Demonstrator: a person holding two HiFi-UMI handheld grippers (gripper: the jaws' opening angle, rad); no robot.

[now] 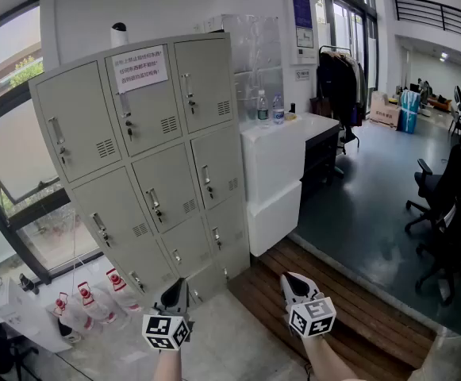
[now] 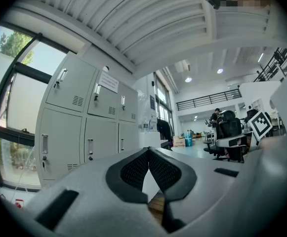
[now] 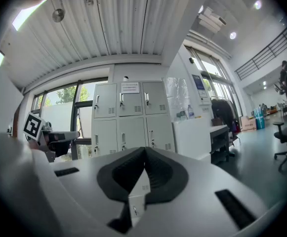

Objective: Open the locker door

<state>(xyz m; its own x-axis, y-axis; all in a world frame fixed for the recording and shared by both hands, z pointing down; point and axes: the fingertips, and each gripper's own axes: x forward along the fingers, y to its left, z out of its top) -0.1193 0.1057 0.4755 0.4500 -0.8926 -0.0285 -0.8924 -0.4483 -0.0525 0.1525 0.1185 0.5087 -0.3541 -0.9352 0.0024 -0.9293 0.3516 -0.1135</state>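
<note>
A grey bank of lockers (image 1: 147, 161) stands ahead, three columns wide, every door closed, each with a small handle and lock; a white notice (image 1: 140, 68) is taped on the top middle door. My left gripper (image 1: 175, 295) and right gripper (image 1: 296, 286) are held low, well short of the lockers, both shut with nothing between the tips. The lockers (image 2: 86, 127) fill the left of the left gripper view beyond the shut left gripper (image 2: 148, 151). In the right gripper view the lockers (image 3: 132, 117) stand straight ahead past the shut right gripper (image 3: 144, 152).
A white cabinet (image 1: 282, 177) with two bottles (image 1: 270, 108) stands right of the lockers. Red-capped spray bottles (image 1: 87, 302) lie on the floor at the lower left. A wooden platform (image 1: 357, 308) and office chairs (image 1: 444, 213) are to the right. Large windows (image 1: 8, 157) are at the left.
</note>
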